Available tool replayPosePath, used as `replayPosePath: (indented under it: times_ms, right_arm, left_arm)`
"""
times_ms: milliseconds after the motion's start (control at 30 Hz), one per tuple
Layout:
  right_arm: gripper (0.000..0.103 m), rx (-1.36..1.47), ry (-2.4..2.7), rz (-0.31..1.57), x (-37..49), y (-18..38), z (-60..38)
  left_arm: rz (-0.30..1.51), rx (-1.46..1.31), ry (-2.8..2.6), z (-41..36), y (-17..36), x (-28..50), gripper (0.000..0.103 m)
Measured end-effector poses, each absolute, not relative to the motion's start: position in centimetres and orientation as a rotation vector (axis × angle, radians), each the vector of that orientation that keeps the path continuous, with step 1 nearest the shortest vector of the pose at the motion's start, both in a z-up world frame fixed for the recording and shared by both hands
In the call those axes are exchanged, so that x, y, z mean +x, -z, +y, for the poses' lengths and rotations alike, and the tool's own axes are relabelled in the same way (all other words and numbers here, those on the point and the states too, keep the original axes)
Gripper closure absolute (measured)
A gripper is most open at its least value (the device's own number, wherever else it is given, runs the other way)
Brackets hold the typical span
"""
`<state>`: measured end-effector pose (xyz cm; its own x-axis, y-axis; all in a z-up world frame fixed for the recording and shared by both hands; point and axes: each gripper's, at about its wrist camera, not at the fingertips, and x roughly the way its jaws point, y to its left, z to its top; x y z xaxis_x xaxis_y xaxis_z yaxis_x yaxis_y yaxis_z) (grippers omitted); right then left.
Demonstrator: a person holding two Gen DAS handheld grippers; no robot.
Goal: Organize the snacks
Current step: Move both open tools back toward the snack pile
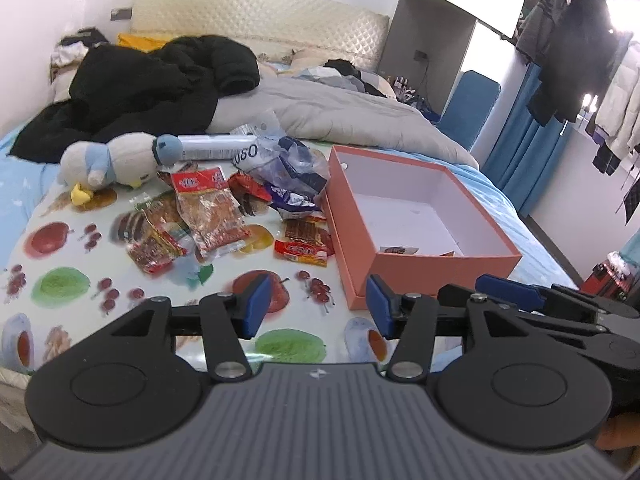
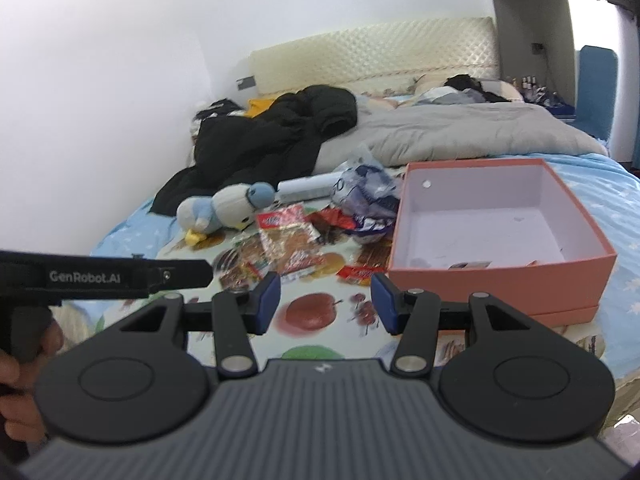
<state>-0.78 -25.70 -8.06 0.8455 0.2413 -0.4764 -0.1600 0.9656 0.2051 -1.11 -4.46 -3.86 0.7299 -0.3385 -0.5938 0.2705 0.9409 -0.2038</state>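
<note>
Both sets of tongs hovered low over the near edge of the fruit-print cloth [image 1: 60, 284] spread on the bed, each gaping wide and holding nothing. From the left tongs [image 1: 316, 306], the snack pile lay at about eleven o'clock and the open pink box [image 1: 424, 268] at about one o'clock. The right tongs [image 2: 326, 304] sat just beside the left, the box's near wall close at their two o'clock.

Judging by the layout, the sorting had barely begun. The box held only one or two small packets [image 1: 400, 250] against its near wall; the rest of its white floor showed bare. Still out on the cloth were a clear packet with a red label [image 1: 212, 212], a red-and-green packet [image 1: 156, 246] near it, a flat red-and-yellow packet [image 1: 302, 246] lying just beside the box's left wall, and a crumpled blue-and-white bag [image 1: 292, 172] at the far side of the heap, with darker wrappers tucked between them. A plush penguin [image 1: 116, 160] lay at ten o'clock beyond the snacks, and a white cylinder [image 1: 212, 148] rested behind it. The red-and-yellow packet looked the easiest next pick, being nearest the box.
</note>
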Motion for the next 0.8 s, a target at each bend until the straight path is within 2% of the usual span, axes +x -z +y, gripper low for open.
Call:
replayPosePath:
  times_ms: [200,300,367,533,567,633,800]
  right_arm:
    - [0.05,0.139,-0.238,0.517,-1.3,9.0,-24.6]
    - [0.049,0.139,-0.265,0.531,-1.0,9.5,-23.9]
    - [0.041,0.126,-0.289,0.542,-0.6,10.0,-23.3]
    - [0.038,0.114,-0.301,0.588,1.2,11.4,-22.2]
    - [0.028,0.115,-0.302,0.597,1.6,11.7,-22.1]
    - [0.015,0.119,-0.299,0.608,2.7,12.3,-21.7]
    - [0.015,0.118,-0.311,0.643,5.6,14.0,-20.5]
  left_arm:
    - [0.676,-0.13,0.306,-2.9,5.3,-1.2,0.044]
    - [0.688,-0.135,0.287,-1.9,6.5,-0.9,0.037]
    - [0.701,-0.145,0.268,-1.1,7.5,-0.3,0.037]
    - [0.74,-0.163,0.23,1.3,10.2,1.9,0.037]
    - [0.748,-0.163,0.223,1.8,10.7,2.5,0.037]
    - [0.759,-0.163,0.204,2.8,11.9,3.8,0.037]
    - [0.794,-0.157,0.155,5.2,14.9,7.6,0.037]
